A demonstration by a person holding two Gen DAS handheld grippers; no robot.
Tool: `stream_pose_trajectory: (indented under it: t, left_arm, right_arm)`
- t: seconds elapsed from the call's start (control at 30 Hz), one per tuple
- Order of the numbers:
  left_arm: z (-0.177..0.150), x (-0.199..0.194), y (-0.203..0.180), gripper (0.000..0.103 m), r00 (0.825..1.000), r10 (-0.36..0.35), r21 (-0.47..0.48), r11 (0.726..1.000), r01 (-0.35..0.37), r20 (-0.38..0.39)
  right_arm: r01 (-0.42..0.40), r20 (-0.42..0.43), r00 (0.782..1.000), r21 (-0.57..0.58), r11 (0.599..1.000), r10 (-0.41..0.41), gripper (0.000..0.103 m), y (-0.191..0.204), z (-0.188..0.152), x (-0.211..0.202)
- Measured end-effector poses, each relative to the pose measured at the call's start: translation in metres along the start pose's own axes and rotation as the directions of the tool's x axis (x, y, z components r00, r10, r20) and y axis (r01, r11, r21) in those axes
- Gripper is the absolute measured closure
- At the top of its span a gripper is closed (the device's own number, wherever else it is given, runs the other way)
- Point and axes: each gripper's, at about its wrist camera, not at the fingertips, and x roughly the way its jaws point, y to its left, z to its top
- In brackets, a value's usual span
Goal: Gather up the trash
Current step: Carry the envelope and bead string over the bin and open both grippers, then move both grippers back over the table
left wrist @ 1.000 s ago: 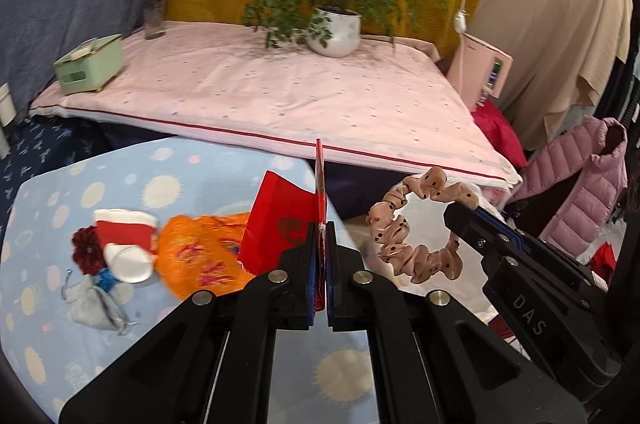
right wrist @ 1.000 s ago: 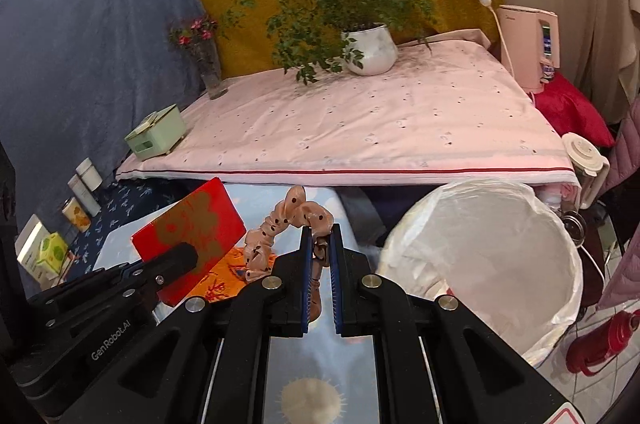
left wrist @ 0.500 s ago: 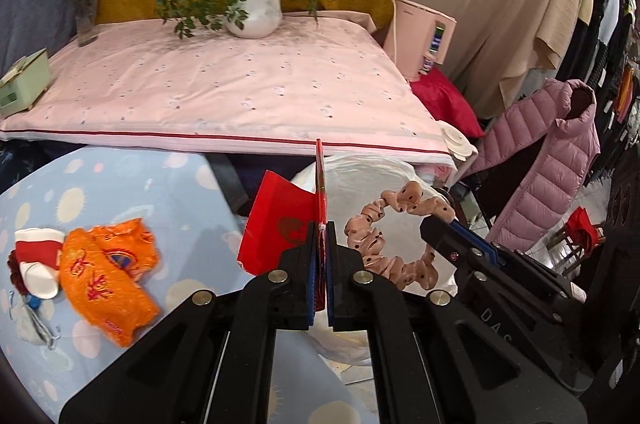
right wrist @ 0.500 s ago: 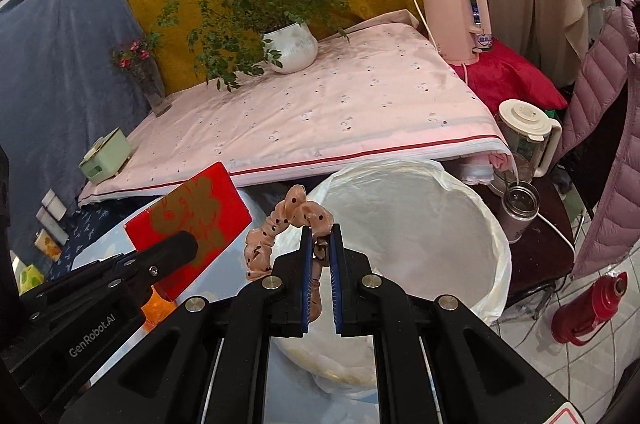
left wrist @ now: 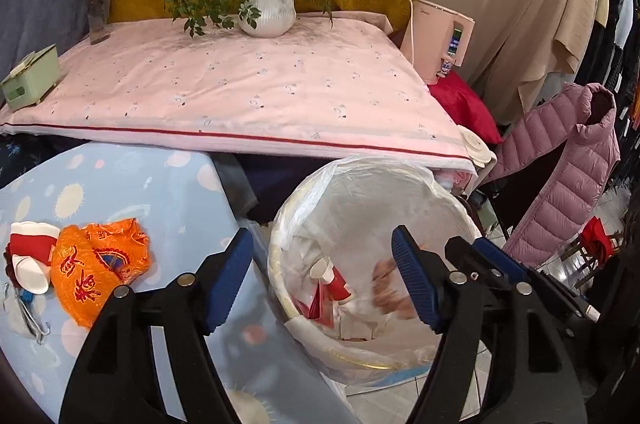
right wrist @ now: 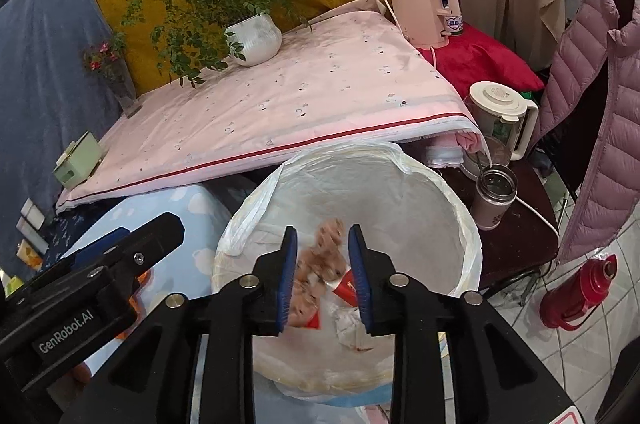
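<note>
Both grippers hang over the trash bin (left wrist: 452,208), which has a white plastic bag as a liner. The left gripper (left wrist: 320,280) has its blue fingers (left wrist: 230,276) spread wide, with nothing between them. The right gripper (right wrist: 322,276) has its fingers (right wrist: 286,276) apart too, a narrower gap, and they hold nothing. A pinkish spotted scrunchie (right wrist: 320,260) shows as a blur in the gap between the right fingers, above the trash in the bin. It touches neither finger. A red packet (left wrist: 326,298) lies inside the bin among white paper scraps.

On the bench with the blue cloth (left wrist: 168,184), left of the bin, lie an orange bag (left wrist: 94,264), a red and white paper cup (left wrist: 30,252) just beside it, and a small grey pouch (left wrist: 22,312) near the edge.
</note>
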Motion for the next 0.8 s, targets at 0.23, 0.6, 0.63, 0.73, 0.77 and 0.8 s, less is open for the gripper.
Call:
stream_pose_trajectory:
  t: [0.23,0.6,0.63,0.73,0.77,0.8]
  left_arm:
    - [-0.002,-0.004,0.019,0.035,0.999,0.038,-0.03,0.999,-0.038,0.005]
    - [-0.01,-0.028,0.054,0.035,0.994,0.109,-0.077,0.991,-0.107,0.024]
    - [-0.011,-0.03,0.058,0.035,0.993,0.116,-0.085,0.99,-0.114,0.025]
    - [-0.016,-0.037,0.073,0.035,0.99,0.137,-0.111,0.985,-0.133,0.024]
    - [-0.018,-0.039,0.077,0.035,0.99,0.141,-0.119,0.983,-0.137,0.024]
    - [-0.02,-0.041,0.083,0.035,0.989,0.148,-0.129,0.981,-0.144,0.023]
  right_arm:
    - [-0.015,0.003,1.0,-0.018,1.0,0.015,0.065,0.012,-0.001,-0.003]
    - [-0.059,-0.013,0.998,-0.076,0.995,0.058,0.059,0.05,-0.011,-0.006]
    - [-0.063,-0.014,0.998,-0.079,0.995,0.062,0.059,0.053,-0.012,-0.007]
    - [-0.077,-0.02,0.997,-0.094,0.993,0.075,0.059,0.064,-0.015,-0.009]
    - [-0.081,-0.021,0.997,-0.1,0.992,0.08,0.059,0.069,-0.016,-0.009]
    - [-0.085,-0.023,0.996,-0.105,0.991,0.083,0.059,0.072,-0.018,-0.01]
